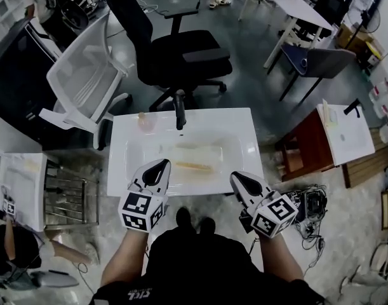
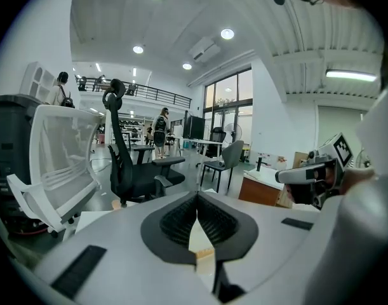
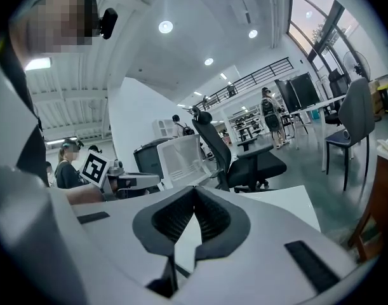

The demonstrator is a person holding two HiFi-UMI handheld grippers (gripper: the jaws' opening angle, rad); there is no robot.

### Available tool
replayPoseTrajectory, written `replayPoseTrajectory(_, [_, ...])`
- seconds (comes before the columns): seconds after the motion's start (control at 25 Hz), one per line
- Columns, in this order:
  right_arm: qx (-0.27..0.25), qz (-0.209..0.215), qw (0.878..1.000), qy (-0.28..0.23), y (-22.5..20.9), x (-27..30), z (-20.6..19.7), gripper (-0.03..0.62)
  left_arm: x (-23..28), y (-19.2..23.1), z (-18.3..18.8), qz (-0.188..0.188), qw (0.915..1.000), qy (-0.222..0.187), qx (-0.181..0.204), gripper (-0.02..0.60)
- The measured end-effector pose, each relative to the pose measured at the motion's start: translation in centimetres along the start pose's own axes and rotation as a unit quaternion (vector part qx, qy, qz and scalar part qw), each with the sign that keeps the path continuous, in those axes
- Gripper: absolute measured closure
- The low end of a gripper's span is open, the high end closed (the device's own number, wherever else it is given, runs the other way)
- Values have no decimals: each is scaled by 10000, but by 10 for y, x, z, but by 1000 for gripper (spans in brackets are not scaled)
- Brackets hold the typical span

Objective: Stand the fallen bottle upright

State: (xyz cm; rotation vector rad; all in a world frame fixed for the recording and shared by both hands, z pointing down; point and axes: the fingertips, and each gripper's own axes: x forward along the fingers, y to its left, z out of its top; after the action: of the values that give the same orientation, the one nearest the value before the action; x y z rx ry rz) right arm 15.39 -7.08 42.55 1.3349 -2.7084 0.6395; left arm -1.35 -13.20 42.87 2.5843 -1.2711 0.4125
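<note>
Head view: the fallen bottle (image 1: 195, 159) lies on its side in the middle of the white basin (image 1: 119, 167). The left gripper (image 1: 159, 166) and right gripper (image 1: 238, 179) hover over the basin's near edge. Both have their jaws together with nothing between them, and neither touches the bottle.

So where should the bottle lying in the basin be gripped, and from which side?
Probably across its body near one end, from the near side. The bottle lies flat in the white basin, long axis left to right, so jaws would span its narrow width. Which end is the cap is unclear.
</note>
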Motion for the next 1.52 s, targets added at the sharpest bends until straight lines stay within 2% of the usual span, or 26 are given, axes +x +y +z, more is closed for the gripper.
replayPoseTrajectory(0.4, [-388, -72, 9983, 427, 20, 82, -4, 570, 8, 65, -9, -81, 9999, -44, -96, 566])
replayPoseTrajectory(0.48, [-484, -30, 9966, 666, 21, 96, -12, 541, 9, 74, -13, -61, 9999, -6, -146, 566])
replayPoseTrajectory(0.64, [-842, 11, 9892, 1203, 10, 120, -28, 441, 20, 92, -23, 70, 9995, 90, -284, 566])
replayPoseTrajectory(0.88, [-1076, 348, 9761, 1855, -25, 160, -52, 381, 55, 109, -42, 334, 9972, 392, -534, 566])
replayPoseTrajectory(1.2, [-1298, 1183, 9453, 2750, -52, 227, -105, 312, 87, 134, -73, 793, 9884, 799, -1021, 566])
replayPoseTrajectory(1.52, [-1721, 1416, 9010, 3721, -73, 268, -176, 220, 97, 161, -102, 1085, 9792, 1111, -1305, 566])
